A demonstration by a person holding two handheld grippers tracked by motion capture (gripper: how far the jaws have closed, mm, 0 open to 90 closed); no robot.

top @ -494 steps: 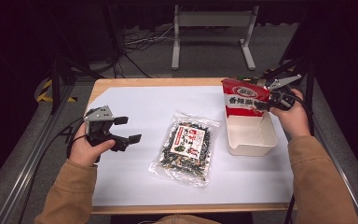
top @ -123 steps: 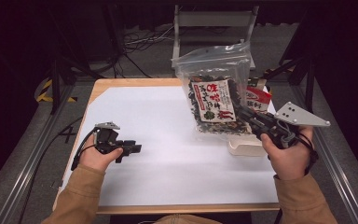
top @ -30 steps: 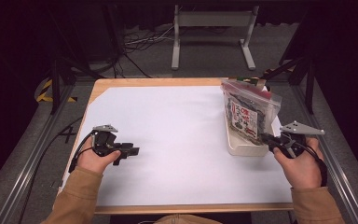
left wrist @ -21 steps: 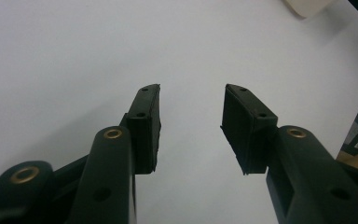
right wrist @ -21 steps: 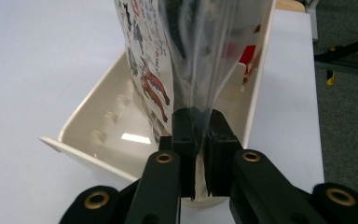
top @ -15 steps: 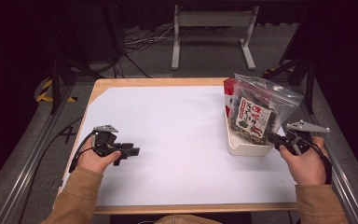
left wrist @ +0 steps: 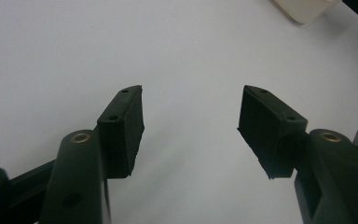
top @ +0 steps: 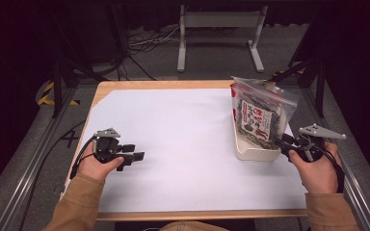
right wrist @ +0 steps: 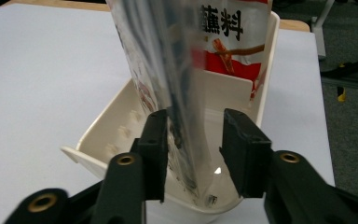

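Note:
A clear bag of dark snacks stands upright in the white tray at the table's right side, leaning against a red packet behind it. My right gripper sits at the tray's near end. Its jaws have just been opening, and the clear bag hangs between them in the right gripper view: the left pad brushes the film, the right pad stands apart. My left gripper rests low over the white sheet at the left; its jaws have just been opening too, with nothing between them.
A white sheet covers the wooden table. The tray's corner shows far off in the left gripper view. Beyond the table's far edge, a metal stand and cables lie on the dark floor.
The bag has swung from tilted to upright and settled into the tray. The right gripper's jaws have spread off it. The left hand has stayed put.

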